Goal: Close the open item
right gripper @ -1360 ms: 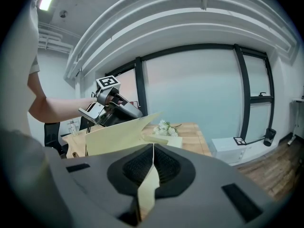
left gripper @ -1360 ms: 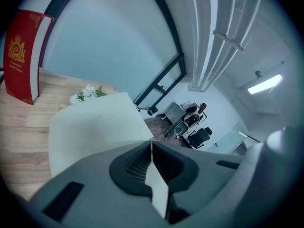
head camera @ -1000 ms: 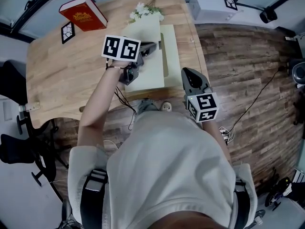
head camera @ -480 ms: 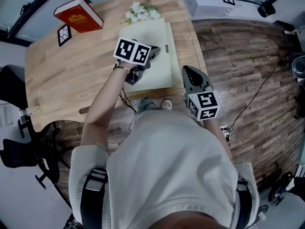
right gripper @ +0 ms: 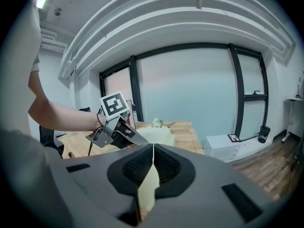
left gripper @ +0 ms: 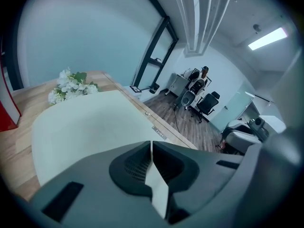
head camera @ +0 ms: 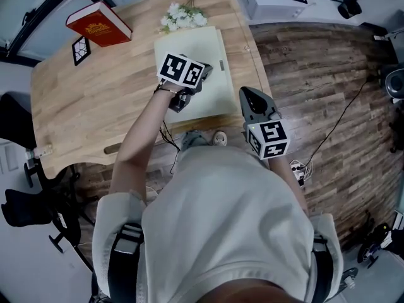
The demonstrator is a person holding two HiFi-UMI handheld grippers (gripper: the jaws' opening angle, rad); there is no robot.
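A pale green flat item with a hinged lid (head camera: 192, 46) lies on the wooden table (head camera: 95, 93) near its right edge. The lid looks lowered almost flat onto its base. My left gripper (head camera: 207, 74) is shut, with its tips down on the lid's top surface (left gripper: 90, 125) and nothing between the jaws (left gripper: 151, 144). My right gripper (head camera: 247, 95) hangs off the table's front right corner, shut and empty (right gripper: 153, 146). From the right gripper view I see the left gripper (right gripper: 118, 129) resting on the pale green item (right gripper: 159, 137).
A red book (head camera: 98, 23) and a small marker card (head camera: 80, 49) lie at the table's far left. White flowers (head camera: 182, 17) sit just behind the green item. A white box (head camera: 284, 2) stands on the plank floor to the right. A black chair (head camera: 25, 201) is at the left.
The lid, raised at an angle a second ago, has come down nearly flat. My left gripper has sunk and shifted right with it. The right gripper has stayed put.
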